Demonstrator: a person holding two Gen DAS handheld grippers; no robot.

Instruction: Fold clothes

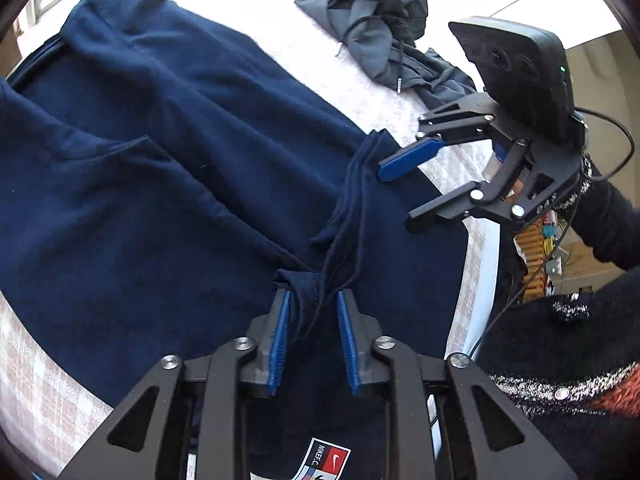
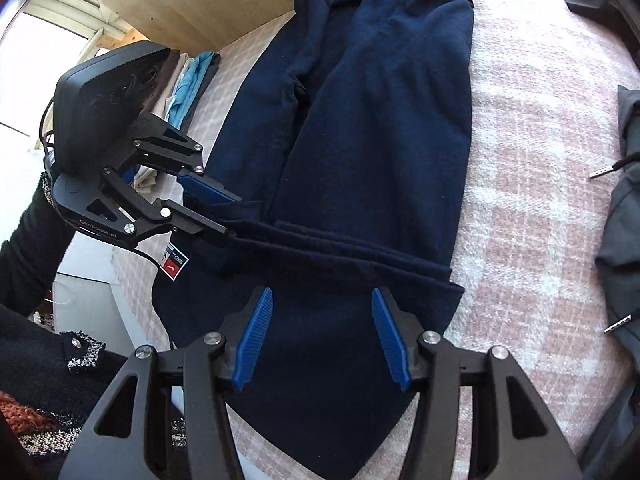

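Mid-fold: left gripper (image 1: 312, 300) spread around navy sweatpants' (image 2: 380, 120) waistband; right gripper (image 2: 322, 312) spread, needing a grip at frame centre.

Two garments lie on the bed (image 2: 532, 200) — one navy pair of sweatpants (image 2: 360, 140) and one grey hooded top (image 1: 376, 24). Two tongs are in view — the left tongs (image 1: 312, 300) and the right tongs (image 2: 322, 300) — each with two blue pads. One sewn badge (image 1: 326, 460) shows on the navy cloth. One stack of folded clothes (image 2: 188, 88) sits beside the bed.
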